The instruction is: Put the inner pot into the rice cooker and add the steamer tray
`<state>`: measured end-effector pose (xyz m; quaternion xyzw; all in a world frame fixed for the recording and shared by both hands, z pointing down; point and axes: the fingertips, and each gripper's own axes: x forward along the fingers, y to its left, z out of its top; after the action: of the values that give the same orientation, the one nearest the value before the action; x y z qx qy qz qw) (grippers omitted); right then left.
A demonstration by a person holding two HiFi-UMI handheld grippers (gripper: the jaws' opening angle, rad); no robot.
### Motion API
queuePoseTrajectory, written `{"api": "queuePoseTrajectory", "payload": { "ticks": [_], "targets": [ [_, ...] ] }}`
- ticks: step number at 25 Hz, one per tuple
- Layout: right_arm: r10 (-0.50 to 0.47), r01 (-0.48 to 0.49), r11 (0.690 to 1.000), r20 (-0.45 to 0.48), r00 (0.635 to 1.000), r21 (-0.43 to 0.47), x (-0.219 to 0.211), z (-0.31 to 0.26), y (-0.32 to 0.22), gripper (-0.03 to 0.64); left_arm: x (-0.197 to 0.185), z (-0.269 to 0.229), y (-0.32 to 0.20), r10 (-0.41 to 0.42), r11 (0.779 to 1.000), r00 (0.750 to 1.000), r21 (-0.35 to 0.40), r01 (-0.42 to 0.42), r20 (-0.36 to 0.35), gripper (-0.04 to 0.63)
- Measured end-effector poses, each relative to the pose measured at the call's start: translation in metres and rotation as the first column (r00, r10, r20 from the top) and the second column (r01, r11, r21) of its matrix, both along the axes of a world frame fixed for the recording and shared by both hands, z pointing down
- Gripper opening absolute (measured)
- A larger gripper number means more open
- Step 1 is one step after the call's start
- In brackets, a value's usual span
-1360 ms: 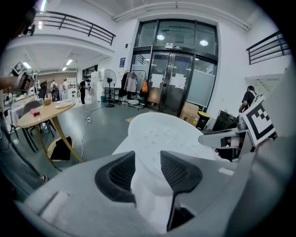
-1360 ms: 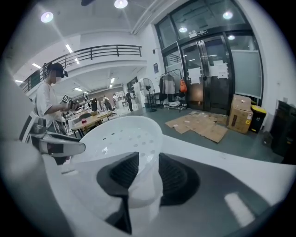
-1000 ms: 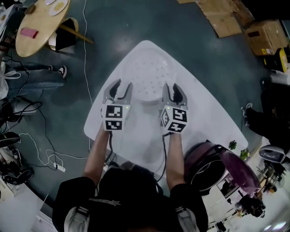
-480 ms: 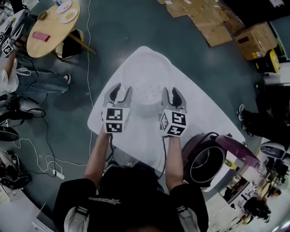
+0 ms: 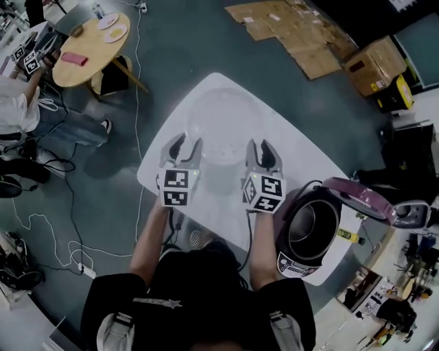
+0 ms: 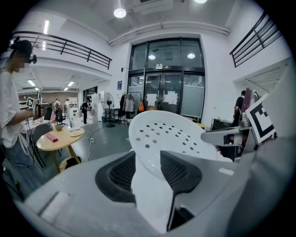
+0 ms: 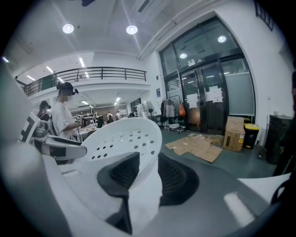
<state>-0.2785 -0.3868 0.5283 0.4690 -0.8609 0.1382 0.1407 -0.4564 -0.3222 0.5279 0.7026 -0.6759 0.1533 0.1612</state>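
Head view: left tongs [image 5: 185,142] clamped, right tongs [image 5: 260,145] just closing tighter, on white perforated steamer tray [image 5: 221,130].

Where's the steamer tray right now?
Head view centre: steamer tray held over the white table, rim clamped by the left gripper and by the right gripper, whose jaws have just closed further; the open rice cooker sits to its right.

A round pale wooden table [image 5: 89,44] is standing far left on the dark grey-green floor [image 5: 199,41], and flattened brown cardboard sheets [image 5: 291,27] are lying far right. Round ceiling lights [image 6: 120,12] are shining above tall dark-framed glass doors [image 6: 167,99].
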Motion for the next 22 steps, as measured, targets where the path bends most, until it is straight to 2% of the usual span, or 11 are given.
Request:
{"api": "queuePoseTrajectory", "payload": {
  "ticks": [9, 22],
  "targets": [
    [0.013, -0.014, 0.999, 0.02, 1.0, 0.049, 0.028, -0.037, 0.065, 0.117, 0.028, -0.034, 0.063, 0.01, 0.999, 1.0, 0.036, -0.01, 0.009, 0.175],
    [0.055, -0.057, 0.993, 0.019, 0.998, 0.104, 0.087, -0.068, 0.191, 0.117, 0.084, -0.063, 0.178, 0.058, 0.996, 0.998, 0.073, -0.06, 0.029, 0.175]
  ]
}}
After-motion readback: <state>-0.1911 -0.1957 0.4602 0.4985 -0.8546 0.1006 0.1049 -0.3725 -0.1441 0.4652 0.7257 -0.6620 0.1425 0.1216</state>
